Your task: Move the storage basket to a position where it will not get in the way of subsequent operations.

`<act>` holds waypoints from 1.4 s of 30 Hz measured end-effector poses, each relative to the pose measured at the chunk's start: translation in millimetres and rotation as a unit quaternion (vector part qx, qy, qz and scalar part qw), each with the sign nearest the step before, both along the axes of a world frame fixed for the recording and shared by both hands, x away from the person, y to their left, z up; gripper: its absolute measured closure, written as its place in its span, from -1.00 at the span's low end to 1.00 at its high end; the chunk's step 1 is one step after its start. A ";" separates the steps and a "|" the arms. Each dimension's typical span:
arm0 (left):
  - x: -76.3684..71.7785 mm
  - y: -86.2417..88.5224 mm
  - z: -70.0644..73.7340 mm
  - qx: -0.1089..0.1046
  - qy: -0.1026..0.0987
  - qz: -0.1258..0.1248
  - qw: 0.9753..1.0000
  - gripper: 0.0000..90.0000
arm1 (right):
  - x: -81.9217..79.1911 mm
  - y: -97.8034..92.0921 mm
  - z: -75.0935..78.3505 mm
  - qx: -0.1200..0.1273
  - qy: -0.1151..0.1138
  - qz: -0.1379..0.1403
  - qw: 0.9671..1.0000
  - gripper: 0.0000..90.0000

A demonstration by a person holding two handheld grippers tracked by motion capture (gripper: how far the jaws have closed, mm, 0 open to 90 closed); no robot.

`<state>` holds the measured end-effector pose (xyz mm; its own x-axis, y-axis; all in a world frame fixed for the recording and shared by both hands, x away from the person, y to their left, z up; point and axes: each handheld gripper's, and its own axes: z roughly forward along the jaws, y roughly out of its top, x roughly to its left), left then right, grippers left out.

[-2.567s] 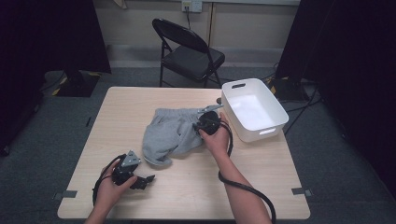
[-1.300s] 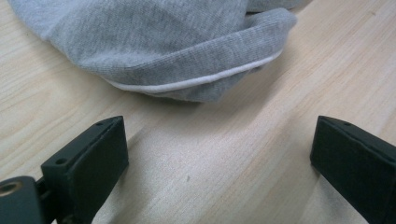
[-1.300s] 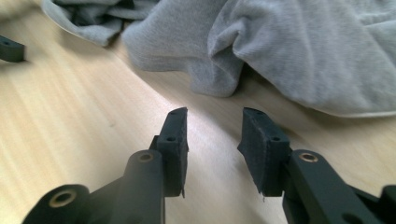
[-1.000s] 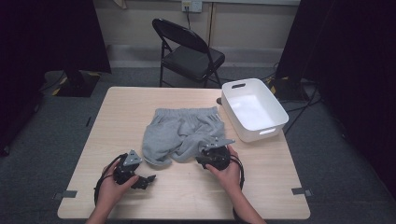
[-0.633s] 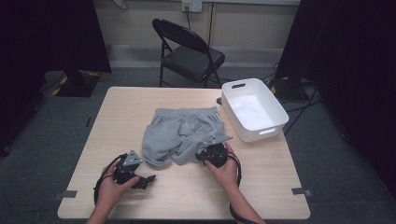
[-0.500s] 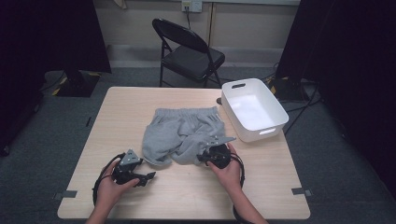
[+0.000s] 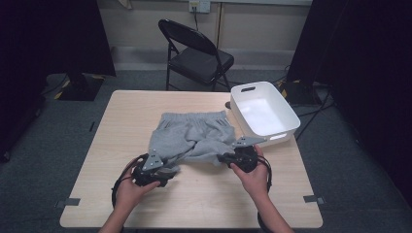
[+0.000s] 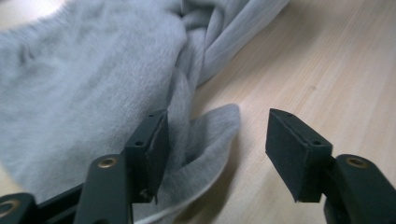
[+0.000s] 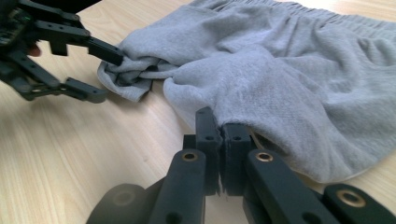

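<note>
Grey shorts [image 7: 189,136] lie crumpled in the middle of the wooden table [image 7: 121,126], waistband at the far side. My left gripper [image 7: 170,170] is at their near left corner. It stands open [image 8: 215,135], and a folded hem tip of the shorts [image 8: 70,84] lies between the jaws, against the left one. My right gripper [image 7: 221,158] is at the near right edge of the shorts [image 9: 280,70], shut [image 9: 220,126] on the hem there. The right gripper view also shows the left gripper [image 9: 105,74] open around the bunched corner.
A white plastic bin [image 7: 277,138] stands on the table's right side, just beyond the right gripper. A black folding chair [image 7: 199,53] stands behind the table. Bare wood stretches along the near edge and the left side.
The right gripper came from the far right of the shorts to their near right edge and stays low there. The left gripper slid right onto the shorts' corner.
</note>
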<state>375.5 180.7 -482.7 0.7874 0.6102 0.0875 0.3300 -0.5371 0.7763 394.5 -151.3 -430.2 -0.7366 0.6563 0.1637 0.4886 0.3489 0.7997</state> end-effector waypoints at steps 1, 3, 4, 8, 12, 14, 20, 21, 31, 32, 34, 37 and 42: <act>3.0 -0.5 -1.1 0.001 0.007 0.005 1.000 -0.07 | 0.4 -1.8 -0.3 0.001 0.000 -0.001 1.000 0.97; 6.7 -2.0 -3.2 0.012 0.021 0.005 1.000 -0.01 | 1.2 -4.5 -2.2 0.004 0.003 -0.004 1.000 0.97; 7.9 -2.7 -3.1 0.020 0.027 0.006 0.999 0.06 | 1.5 -5.3 -3.1 0.004 0.003 -0.005 1.000 0.97; 10.0 -4.9 -1.2 0.043 0.040 0.013 0.998 0.33 | 2.7 -6.4 -5.8 0.006 0.005 -0.006 1.000 0.97; 9.6 -2.3 3.5 0.029 0.090 0.028 0.995 0.86 | 3.3 -9.0 -6.3 0.008 0.007 -0.008 1.000 0.97; 7.1 0.9 7.6 0.013 0.105 0.028 0.994 0.89 | 2.1 -12.3 -5.2 0.008 0.007 -0.010 1.000 0.97; -7.7 14.0 31.3 -0.029 0.106 0.016 0.994 0.91 | -5.4 -29.1 -0.1 0.014 0.007 -0.023 1.000 0.98; -9.5 16.2 35.0 -0.034 0.103 0.015 0.994 0.91 | -7.2 -32.3 1.0 0.013 0.006 -0.026 1.000 0.98; 0.7 60.2 55.3 -0.104 0.071 0.093 0.988 0.92 | -5.1 -59.1 12.1 0.013 0.005 -0.067 0.998 0.98; 4.2 63.8 53.7 -0.107 0.073 0.099 0.987 0.92 | -0.8 -58.3 12.9 0.011 0.008 -0.068 0.998 0.98; 9.6 65.3 48.8 -0.101 0.082 0.104 0.986 0.92 | 9.4 -52.0 14.2 0.001 0.011 -0.065 0.998 0.98; 14.3 62.9 39.8 -0.093 0.092 0.099 0.986 0.92 | 26.0 -32.5 15.3 -0.012 0.019 -0.054 0.998 0.98; 16.3 56.7 26.5 -0.080 0.107 0.087 0.987 0.92 | 54.6 10.9 4.1 -0.047 0.031 -0.035 0.998 0.96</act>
<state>391.8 237.4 -456.2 0.6599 0.7301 -0.1775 0.5718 -0.3348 0.7490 449.1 -140.4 -426.1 -0.6783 0.7208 0.1430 0.5621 0.3836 0.7328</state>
